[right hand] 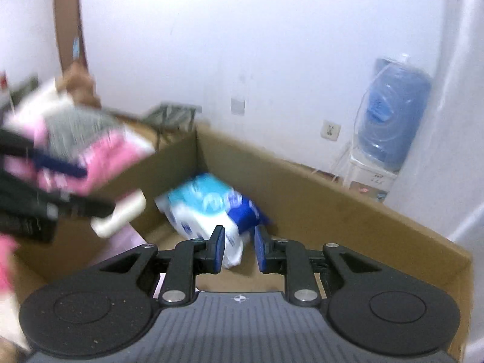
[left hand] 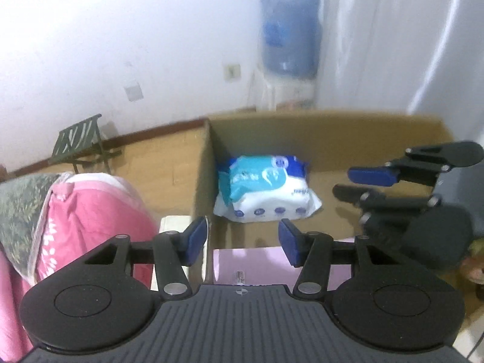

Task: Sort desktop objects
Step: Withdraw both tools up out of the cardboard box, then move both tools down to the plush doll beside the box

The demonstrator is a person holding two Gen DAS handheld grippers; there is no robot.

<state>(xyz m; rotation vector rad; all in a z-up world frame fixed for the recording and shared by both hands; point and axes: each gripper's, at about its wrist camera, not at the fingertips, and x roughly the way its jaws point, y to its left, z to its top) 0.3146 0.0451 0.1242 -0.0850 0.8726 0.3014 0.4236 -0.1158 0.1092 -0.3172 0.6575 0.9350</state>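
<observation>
Against the far left corner of the cardboard box, on its floor, lies one pack of wet wipes in blue, teal and white wrap, resting flat and free of both tools. Nearer, against the box's near wall, one pale pink flat item shows with a small label; what it is I cannot tell. I judge the pack has been dropped off, so the step in hand is to clear out of the box: best done by lifting each tool straight up past the rim, keeping the fingers off the left wall, before swinging toward the next object. The left gripper stands with its blue pads apart and nothing between them, above the box's near edge. The right gripper has its jaws nearly together, a narrow gap showing and nothing clamped; the pack is seen beyond it, not held. Outside the left wall sits one pink bagged bundle, the likely next pick. Counted: one box, one pack, one pink flat item, one bundle, two grippers.
</observation>
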